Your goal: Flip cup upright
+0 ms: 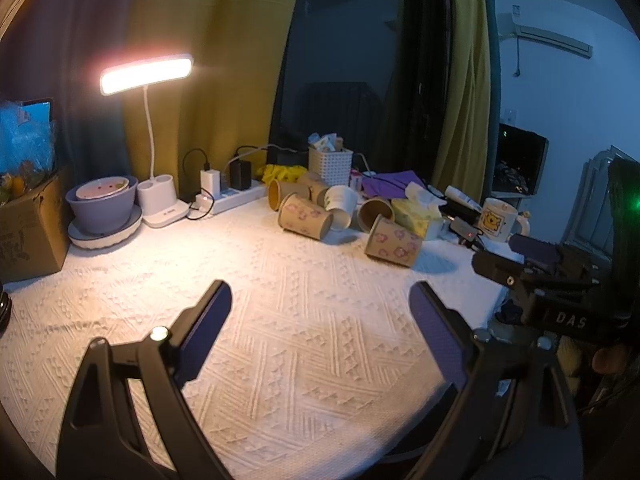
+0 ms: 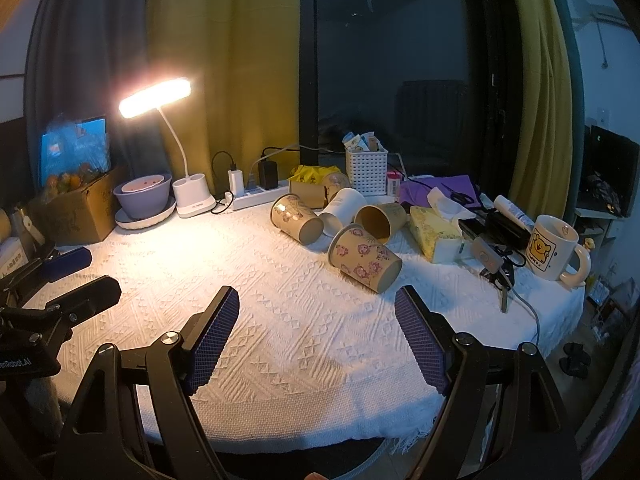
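Looking along both wrist cameras, we saw a desk (image 2: 304, 344) covered with a white woven cloth (image 1: 280, 320) with a raised zigzag pattern, lit warmly by a bar-shaped lamp (image 1: 147, 73) on a bent white neck. Behind it hung mustard-yellow curtains (image 2: 240, 80) on either side of a dark window (image 2: 392, 80), and a white wall with an air conditioner (image 1: 552, 40) showed to the right.

Our left gripper (image 1: 320, 312) hovered over bare cloth with its fingers (image 1: 208, 328) spread wide and holding nothing. Our right gripper (image 2: 316, 320) likewise stood wide apart and empty, just short of the nearest paper cup (image 2: 365, 258). That cup (brown, printed with pink flowers) lay on its side near the middle-right of the desk, at the front of a cluster of cups. Behind it lay more cups on their sides, among them a white cup (image 2: 343, 210).

Along the back edge we noted a purple bowl (image 2: 144, 198) on a white plate, a power strip (image 2: 260, 196) with chargers plugged in, and a white lattice basket (image 2: 366, 170). A cardboard box (image 2: 80, 212) sat at the far left. At the right stood a tissue pack (image 2: 434, 232), a bunch of keys (image 2: 498, 270) and an upright white mug (image 2: 554, 246) with a yellow bear.
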`<state>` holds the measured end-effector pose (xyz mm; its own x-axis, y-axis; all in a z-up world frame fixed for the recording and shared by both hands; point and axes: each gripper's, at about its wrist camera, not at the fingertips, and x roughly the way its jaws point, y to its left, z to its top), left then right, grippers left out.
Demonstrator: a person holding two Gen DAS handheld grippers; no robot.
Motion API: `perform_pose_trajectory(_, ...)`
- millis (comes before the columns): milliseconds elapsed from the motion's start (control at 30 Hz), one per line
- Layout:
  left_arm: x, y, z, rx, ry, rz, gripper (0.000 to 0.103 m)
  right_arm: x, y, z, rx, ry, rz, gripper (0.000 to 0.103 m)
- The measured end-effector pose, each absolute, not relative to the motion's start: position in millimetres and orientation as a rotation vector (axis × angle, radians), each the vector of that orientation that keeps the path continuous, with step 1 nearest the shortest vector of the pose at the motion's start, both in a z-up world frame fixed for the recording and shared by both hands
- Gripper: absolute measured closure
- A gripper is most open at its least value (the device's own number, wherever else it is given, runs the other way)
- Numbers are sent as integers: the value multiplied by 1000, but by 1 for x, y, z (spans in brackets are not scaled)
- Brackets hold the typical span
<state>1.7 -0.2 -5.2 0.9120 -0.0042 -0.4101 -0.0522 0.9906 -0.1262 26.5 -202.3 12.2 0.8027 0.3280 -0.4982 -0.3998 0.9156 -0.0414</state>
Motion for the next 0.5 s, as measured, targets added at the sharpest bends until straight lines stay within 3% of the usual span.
perform_pose_trajectory(500,3,-1,-4,-132,425,23,12,29,-206,14,-141,505,391,20)
